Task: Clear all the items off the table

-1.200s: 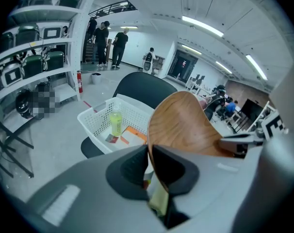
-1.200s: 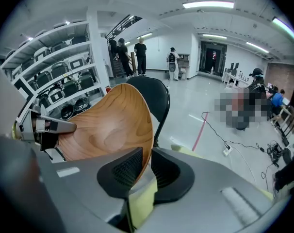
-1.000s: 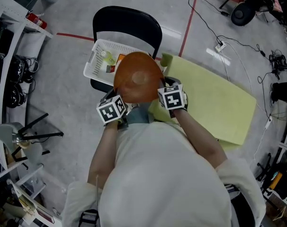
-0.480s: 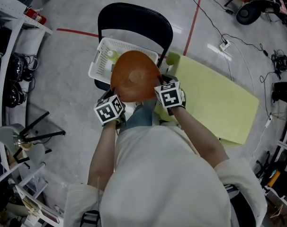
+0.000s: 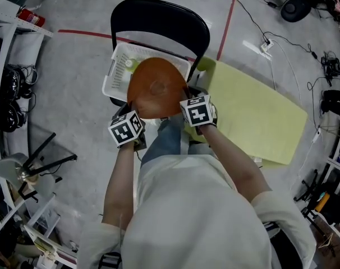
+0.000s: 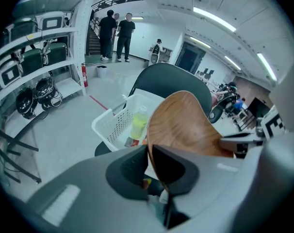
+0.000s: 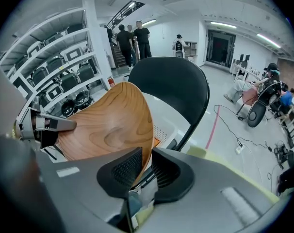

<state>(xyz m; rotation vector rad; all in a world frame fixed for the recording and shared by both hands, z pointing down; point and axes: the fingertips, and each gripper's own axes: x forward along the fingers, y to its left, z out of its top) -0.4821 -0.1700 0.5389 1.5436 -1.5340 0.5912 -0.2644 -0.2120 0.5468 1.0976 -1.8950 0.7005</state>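
Grey floor [image 5: 74, 100] with a red tape line lies under it all. You have the bowl [image 5: 156, 88] in the air, over the right half of the basket [image 5: 115, 74]. Your left gripper [image 6: 148, 152] is clamped on its near-left rim and your right gripper [image 7: 146, 164] on the rim opposite, each pinching the thin wooden edge. The basket sits on the seat of the chair [image 5: 159, 15]. A bottle [image 5: 128, 64] and some packets lie at the basket's left end. The table [image 5: 254, 116] stands just right of the chair, one corner beside the basket, and no items show on the part of it in view.

This looks like the drop-off. Bring both hands down together so the bowl does not twist between two small pinches on smooth wood. Aim for the free right end, away from the bottle, and clear the basket's rim rather than pressing on it, since the light basket could slide on the seat. Let the bowl rest on the bottom before you open, then release both sides at once.
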